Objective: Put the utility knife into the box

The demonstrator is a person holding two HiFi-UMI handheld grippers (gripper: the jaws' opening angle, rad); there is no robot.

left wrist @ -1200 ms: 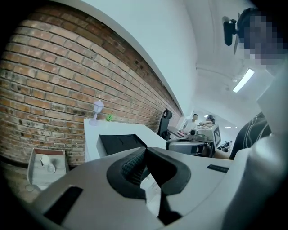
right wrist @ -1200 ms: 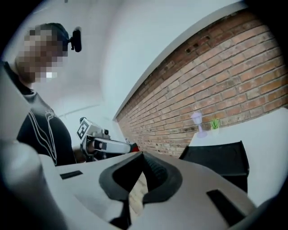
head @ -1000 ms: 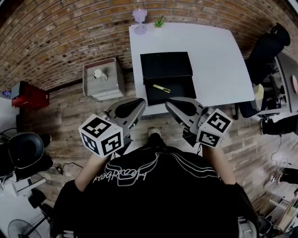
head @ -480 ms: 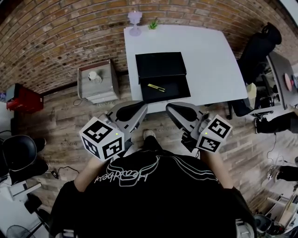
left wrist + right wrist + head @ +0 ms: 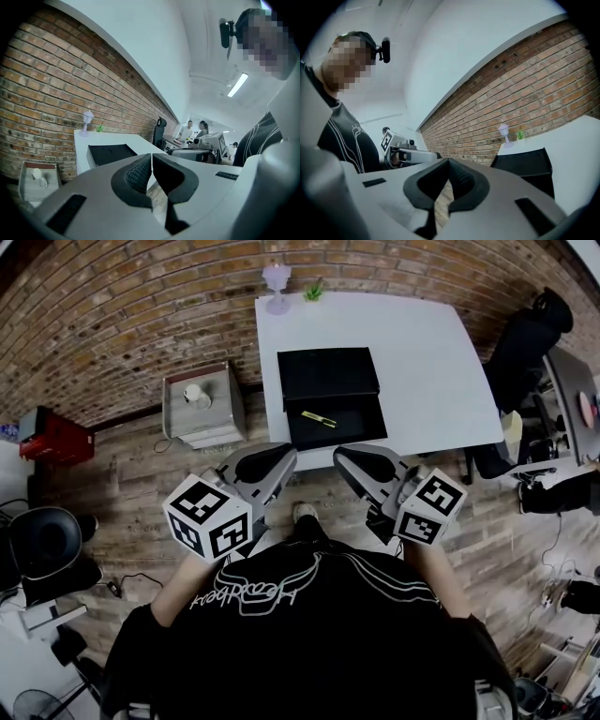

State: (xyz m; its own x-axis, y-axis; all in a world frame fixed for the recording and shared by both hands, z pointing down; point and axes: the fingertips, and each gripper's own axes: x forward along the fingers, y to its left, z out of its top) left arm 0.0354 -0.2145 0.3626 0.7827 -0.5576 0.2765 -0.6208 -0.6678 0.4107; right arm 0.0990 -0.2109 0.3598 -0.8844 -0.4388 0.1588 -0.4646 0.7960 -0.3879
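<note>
A black box lies open on the white table, its lid part at the back and its tray toward me. The yellow utility knife lies inside the tray. My left gripper and right gripper hang side by side over the wooden floor, just short of the table's near edge. Both are shut with nothing between the pads. The left gripper view shows its tips meeting, with the box beyond. In the right gripper view the tips meet too, the box to the right.
A small grey cabinet with a white cup stands left of the table. A pale lamp and a small plant sit at the table's far edge. Black chairs stand at the right. Two people stand far off.
Only the head camera has shifted a little. Both grippers stay shut in the same place, and the knife lies in the tray throughout.
</note>
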